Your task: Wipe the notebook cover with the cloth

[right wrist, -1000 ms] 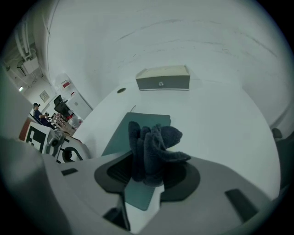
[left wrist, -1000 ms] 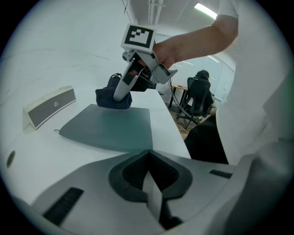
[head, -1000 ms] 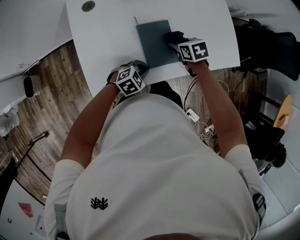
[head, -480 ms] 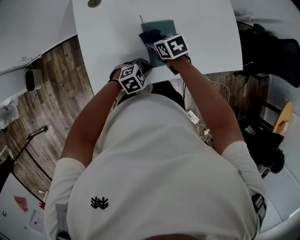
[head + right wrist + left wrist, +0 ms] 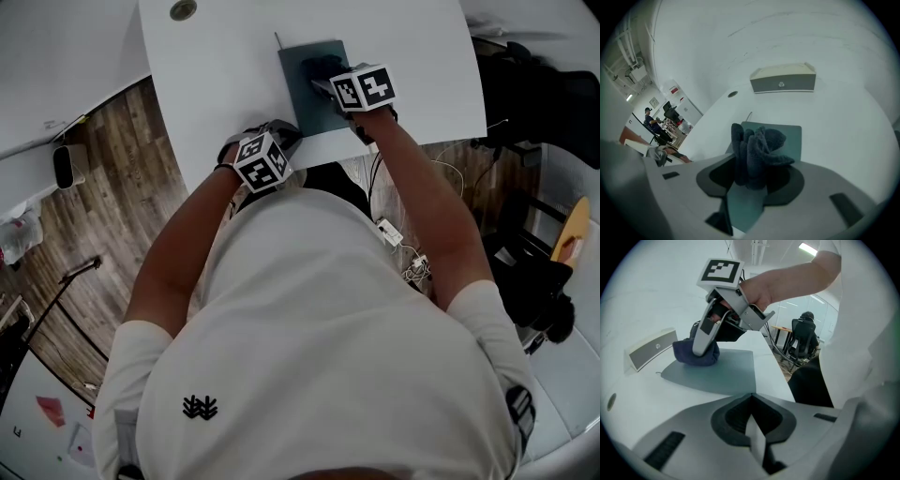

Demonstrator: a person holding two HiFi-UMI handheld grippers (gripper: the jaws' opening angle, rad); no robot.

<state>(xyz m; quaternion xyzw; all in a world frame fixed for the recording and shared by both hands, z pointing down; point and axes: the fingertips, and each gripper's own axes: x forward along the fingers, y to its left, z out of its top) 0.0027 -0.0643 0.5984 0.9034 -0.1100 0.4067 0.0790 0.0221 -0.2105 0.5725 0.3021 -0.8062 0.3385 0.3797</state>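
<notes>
**Head view:** right gripper pressed a bunched dark-blue cloth onto the flat grey-green notebook on the white table.
**Left gripper view:** left gripper had its fingers together, empty.
**Right gripper view:** fingers clamped the cloth. Wiping seemed under way, and the next stroke probably called for crossing the bare cover.

No words or numbers legible anywhere.
- Marker cube on left gripper, near notebook: black-and-white square patterns, no letters.
- Marker cube on right gripper, over notebook: same kind of patterns.
- White shirt, below notebook: small black emblem, no lettering.
- Grey box, beyond notebook: round pale logo, unreadable.
- Red-and-white notice, far left of notebook: too small to read.
</notes>
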